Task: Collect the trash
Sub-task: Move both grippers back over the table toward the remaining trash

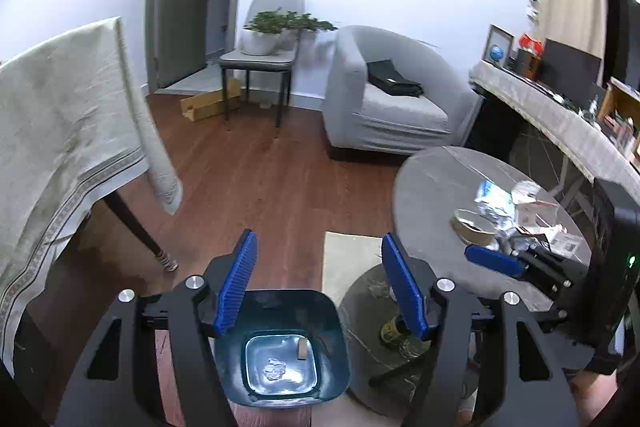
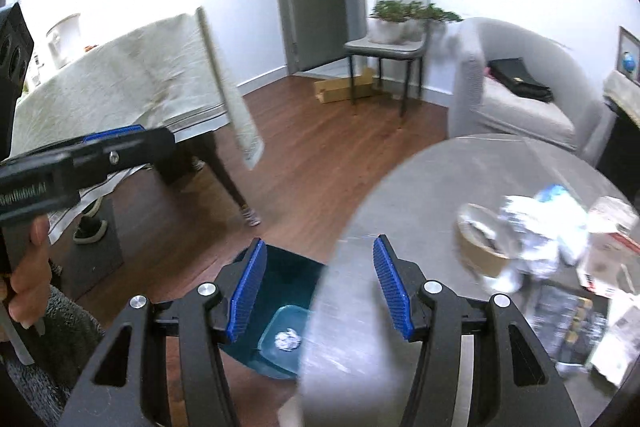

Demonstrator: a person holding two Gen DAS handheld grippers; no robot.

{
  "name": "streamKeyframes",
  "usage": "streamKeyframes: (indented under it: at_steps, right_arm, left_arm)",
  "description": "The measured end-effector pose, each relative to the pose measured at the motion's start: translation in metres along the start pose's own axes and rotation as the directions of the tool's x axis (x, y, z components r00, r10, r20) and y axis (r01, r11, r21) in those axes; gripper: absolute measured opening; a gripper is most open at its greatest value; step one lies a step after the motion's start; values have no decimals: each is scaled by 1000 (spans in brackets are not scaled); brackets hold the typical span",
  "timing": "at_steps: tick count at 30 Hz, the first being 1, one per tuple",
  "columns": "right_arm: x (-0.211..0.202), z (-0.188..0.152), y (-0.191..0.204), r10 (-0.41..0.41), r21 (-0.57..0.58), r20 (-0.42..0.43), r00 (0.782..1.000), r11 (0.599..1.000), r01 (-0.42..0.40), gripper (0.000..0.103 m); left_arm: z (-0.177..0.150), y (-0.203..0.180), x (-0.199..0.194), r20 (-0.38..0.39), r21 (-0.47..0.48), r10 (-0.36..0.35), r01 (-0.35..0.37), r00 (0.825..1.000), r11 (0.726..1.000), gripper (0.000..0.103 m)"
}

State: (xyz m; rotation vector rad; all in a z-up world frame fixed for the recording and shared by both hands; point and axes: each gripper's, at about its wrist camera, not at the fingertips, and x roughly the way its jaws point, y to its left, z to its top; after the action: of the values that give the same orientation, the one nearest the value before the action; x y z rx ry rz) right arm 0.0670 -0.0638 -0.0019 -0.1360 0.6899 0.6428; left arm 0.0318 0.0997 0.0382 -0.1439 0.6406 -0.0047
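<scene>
**Drop made at the bin; remaining litter on the round table awaits pickup**

The left gripper (image 1: 318, 283) hangs directly above the dark teal waste bin (image 1: 334, 331) on the wooden floor. Its blue pads stand apart with nothing between them. At the bottom of the bin lie a crumpled foil ball (image 1: 274, 369) and a small tan scrap (image 1: 302, 349), so at least two pieces are already collected.

The right gripper (image 2: 320, 291) sits over the near edge of the round grey table (image 2: 420, 195). Its jaws are parted and nothing is between them. The same bin (image 2: 280, 287) and foil ball (image 2: 287, 341) show below it, just beside the table's rim.

Uncollected trash remains on the far side of the table: a roll of brown tape (image 2: 478, 243), crumpled foil wrapping (image 2: 536, 227), and torn paper packaging (image 2: 608, 247), all bunched together and touching.

Judgement: the step in hand is the changeover from deposit to the next pickup. The next move calls for an empty gripper to travel to the pile, settle on a single piece and close on it cleanly. The items overlap, so a grasp may drag neighbours along. The right-wrist view is motion-blurred; finer detail of the pile cannot be told.
</scene>
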Motion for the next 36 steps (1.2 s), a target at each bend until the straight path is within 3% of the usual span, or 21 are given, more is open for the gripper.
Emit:
streamKeyframes:
  at_steps: [9,12,16,23,28,36]
  right_arm:
    - [-31,-14,-48,-97,52,13,995,994,96,57]
    - [-43,-19,-63,-129,70,22,991,989,127,64]
    - [-56,-23,-84,-161,116,25,987,981,157,66]
    - [-81,-35,-118,-251,177,31,968,954,241,75]
    - [-99,-47,-145,-308,243,27,951,925,293,85]
    - [-116,-63,-169,-342,310,9,940,894,322,95]
  left_arm:
    - [-8,-54,20,-37,61,-60,62,998,996,77]
    - [-10,-68,26,-48,74,-83,86,995,994,79]
    - [-13,-86,33,-64,83,-115,120,991,989,83]
    - [-22,-117,45,-107,109,-180,191,978,975,87]
    - [-28,-144,55,-147,132,-245,264,958,955,89]
    - [-37,-182,70,-177,169,-290,320,940,932,94]
